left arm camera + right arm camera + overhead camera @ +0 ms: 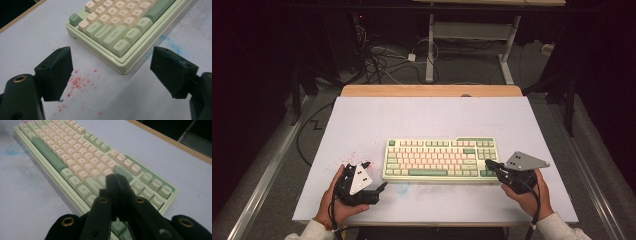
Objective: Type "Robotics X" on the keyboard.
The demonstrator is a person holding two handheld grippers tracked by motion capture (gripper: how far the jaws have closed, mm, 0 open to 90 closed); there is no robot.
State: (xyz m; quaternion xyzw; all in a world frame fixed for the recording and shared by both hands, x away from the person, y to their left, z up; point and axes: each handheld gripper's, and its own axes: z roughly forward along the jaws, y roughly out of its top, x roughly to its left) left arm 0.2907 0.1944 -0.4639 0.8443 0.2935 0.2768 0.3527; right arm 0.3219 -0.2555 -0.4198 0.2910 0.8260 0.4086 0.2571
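Note:
A pale green keyboard (pixel 441 160) with cream and green keys lies flat in the middle of the white table. My left gripper (pixel 376 175) rests open just off the keyboard's near left corner (pixel 122 68), its two black jaws wide apart with nothing between them. My right gripper (pixel 488 163) is shut, its jaws pressed together above the keys at the keyboard's right end (pixel 140 187). In the right gripper view the closed tips (pixel 116 178) sit over the cream and green keys; whether they touch a key I cannot tell.
The white table top (pixel 432 120) has a wooden strip (pixel 432 90) along its far edge. Red specks (pixel 80 81) and a faint blue smear (pixel 170 41) mark the surface near the keyboard. Desk legs and cables (pixel 382 60) lie on the floor beyond.

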